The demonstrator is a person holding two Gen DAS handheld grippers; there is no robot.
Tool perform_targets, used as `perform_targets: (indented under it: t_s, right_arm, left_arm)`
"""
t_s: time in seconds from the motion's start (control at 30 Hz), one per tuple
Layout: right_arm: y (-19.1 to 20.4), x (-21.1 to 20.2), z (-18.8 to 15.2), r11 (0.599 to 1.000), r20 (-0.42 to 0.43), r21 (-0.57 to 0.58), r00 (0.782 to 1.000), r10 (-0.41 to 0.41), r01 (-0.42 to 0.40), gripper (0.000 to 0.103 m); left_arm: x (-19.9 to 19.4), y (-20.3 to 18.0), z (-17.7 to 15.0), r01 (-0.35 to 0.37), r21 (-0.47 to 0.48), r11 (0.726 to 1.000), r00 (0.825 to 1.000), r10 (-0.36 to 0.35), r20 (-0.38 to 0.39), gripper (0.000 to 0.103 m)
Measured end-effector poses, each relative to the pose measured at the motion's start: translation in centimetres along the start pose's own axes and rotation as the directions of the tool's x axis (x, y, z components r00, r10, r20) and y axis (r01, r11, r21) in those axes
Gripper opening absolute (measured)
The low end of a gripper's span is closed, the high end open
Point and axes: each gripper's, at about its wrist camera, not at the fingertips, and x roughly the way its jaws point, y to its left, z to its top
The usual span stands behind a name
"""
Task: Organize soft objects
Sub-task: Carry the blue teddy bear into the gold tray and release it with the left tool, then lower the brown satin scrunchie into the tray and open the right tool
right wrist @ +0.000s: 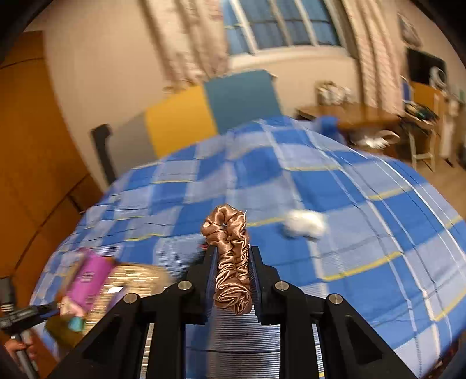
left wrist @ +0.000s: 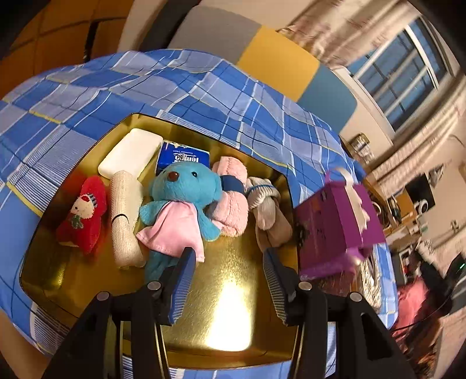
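Note:
In the left wrist view a gold tin tray point(left wrist: 233, 280) lies on the blue checked bedspread point(left wrist: 204, 84). It holds a blue plush bear point(left wrist: 183, 204) in a pink dress, a red plush doll point(left wrist: 83, 214), a beige bandage roll point(left wrist: 125, 215), a white pad point(left wrist: 131, 153), a blue tissue pack point(left wrist: 183, 157), a pink towel roll point(left wrist: 233, 201) and grey socks point(left wrist: 271, 215). My left gripper point(left wrist: 228, 253) hangs open over the tray's bare front, nothing between its fingers. In the right wrist view my right gripper point(right wrist: 231, 253) is shut on a brown satin scrunchie point(right wrist: 231, 259), raised above the bedspread point(right wrist: 364, 221).
A purple gift box point(left wrist: 337, 224) stands at the tray's right edge and shows blurred at lower left point(right wrist: 90, 277) in the right wrist view. A white fluffy object point(right wrist: 304, 223) lies on the bedspread. A colour-block headboard point(left wrist: 276, 58), a window point(right wrist: 279, 26) and a wooden desk point(right wrist: 349, 113) lie beyond.

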Motion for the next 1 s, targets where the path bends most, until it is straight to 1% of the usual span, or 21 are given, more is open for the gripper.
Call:
perform_targets:
  t_s: [0.13, 0.27, 0.37, 0.5, 0.63, 0.7, 0.73, 0.83, 0.9, 1.0]
  right_arm:
    - [6.1, -1.2, -0.4, 0.993, 0.013, -0.064, 0.995, 0.102, -0.101, 0.022]
    - [12.4, -1.9, -1.9, 0.970, -0.016, -0.141, 0.980, 0.198, -0.199, 0.022]
    - [17.4, -1.8, -3.6, 0.939, -0.069, -0.193, 0.958, 0.278, -0.286, 0.022]
    - [22.5, -0.6, -6.0, 0.899, -0.149, -0.231, 0.926, 0.346, -0.373, 0.021]
    - [27.0, 1.6, -8.8, 0.869, -0.229, -0.281, 0.908, 0.352, -0.408, 0.021]
    - [28.3, 3.0, -9.9, 0.867, -0.261, -0.290, 0.905, 0.337, -0.406, 0.021]
    - [29.0, 4.0, -10.6, 0.868, -0.284, -0.291, 0.903, 0.324, -0.403, 0.021]
    - [30.7, 6.7, -12.3, 0.880, -0.324, -0.294, 0.905, 0.275, -0.373, 0.022]
    - [31.3, 8.5, -13.1, 0.891, -0.348, -0.296, 0.908, 0.235, -0.344, 0.022]
    - [31.7, 11.0, -14.0, 0.910, -0.385, -0.275, 0.902, 0.193, -0.311, 0.022]
  left_arm:
    - [-1.0, 0.3, -0.8, 0.016, 0.036, 0.999, 1.000, -0.016, 0.022, 0.048]
    - [-1.8, 0.9, -1.2, 0.032, 0.043, 0.999, 0.999, -0.033, 0.028, 0.048]
    - [-2.5, 1.3, -1.6, 0.028, 0.052, 0.998, 0.999, -0.030, 0.041, 0.048]
    - [-3.2, 2.0, -2.0, 0.023, 0.057, 0.998, 0.998, -0.026, 0.052, 0.048]
    - [-4.0, 2.2, -2.4, 0.011, 0.079, 0.997, 0.997, -0.017, 0.069, 0.048]
    - [-4.5, 2.4, -2.6, 0.006, 0.089, 0.996, 0.996, -0.013, 0.083, 0.048]
    - [-4.8, 2.6, -2.6, 0.006, 0.087, 0.996, 0.996, -0.014, 0.090, 0.048]
    - [-5.3, 3.4, -2.7, 0.006, 0.063, 0.998, 0.995, -0.012, 0.103, 0.048]
    - [-5.7, 4.2, -2.6, 0.014, 0.039, 0.999, 0.994, -0.018, 0.110, 0.048]
    - [-6.2, 5.2, -2.7, 0.012, 0.015, 1.000, 0.993, -0.014, 0.117, 0.048]
